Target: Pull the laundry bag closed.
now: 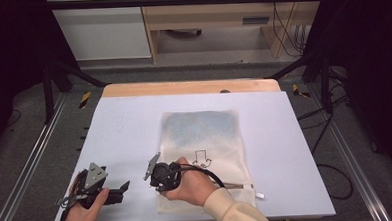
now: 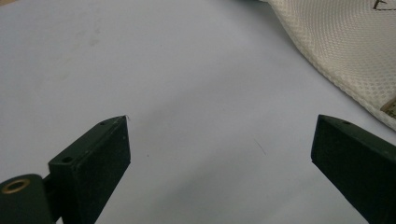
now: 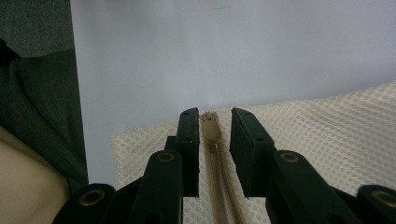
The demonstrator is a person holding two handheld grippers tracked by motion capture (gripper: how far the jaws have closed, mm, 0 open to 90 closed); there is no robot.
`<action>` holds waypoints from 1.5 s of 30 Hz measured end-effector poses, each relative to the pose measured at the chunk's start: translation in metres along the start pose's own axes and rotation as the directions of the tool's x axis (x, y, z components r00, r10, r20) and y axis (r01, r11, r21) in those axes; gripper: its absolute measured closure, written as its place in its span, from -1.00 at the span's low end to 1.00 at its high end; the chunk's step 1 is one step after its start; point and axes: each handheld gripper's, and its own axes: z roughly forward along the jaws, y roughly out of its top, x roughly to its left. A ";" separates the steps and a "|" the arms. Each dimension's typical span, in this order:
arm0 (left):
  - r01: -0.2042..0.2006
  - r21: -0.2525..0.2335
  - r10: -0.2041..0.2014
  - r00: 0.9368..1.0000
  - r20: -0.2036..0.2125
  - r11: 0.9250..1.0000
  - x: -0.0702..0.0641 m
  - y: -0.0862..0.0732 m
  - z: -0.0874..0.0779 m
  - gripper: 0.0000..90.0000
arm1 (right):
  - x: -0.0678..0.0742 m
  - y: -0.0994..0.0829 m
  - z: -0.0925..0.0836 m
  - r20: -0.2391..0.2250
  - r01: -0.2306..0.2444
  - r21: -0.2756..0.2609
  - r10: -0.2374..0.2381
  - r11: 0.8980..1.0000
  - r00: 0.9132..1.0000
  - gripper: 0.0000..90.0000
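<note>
White table, wooden desk and cables behind, grey floor.

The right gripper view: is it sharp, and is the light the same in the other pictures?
Right gripper view: the tongs look soft up close, the mesh bag sharper. Left gripper view: even light, no glare on the table. High view: the table is bright, the surroundings dark.

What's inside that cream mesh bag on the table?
Something bluish shows faintly through the upper half of the mesh bag; what it is cannot be told. The lower half looks flat, and the right hand covers the near-left corner.
</note>
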 end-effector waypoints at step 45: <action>0.006 -0.049 0.008 0.954 0.301 0.999 -0.057 0.012 0.004 -0.86 | -0.020 0.009 -0.021 -0.072 -0.011 0.018 0.012 1.000 0.997 0.82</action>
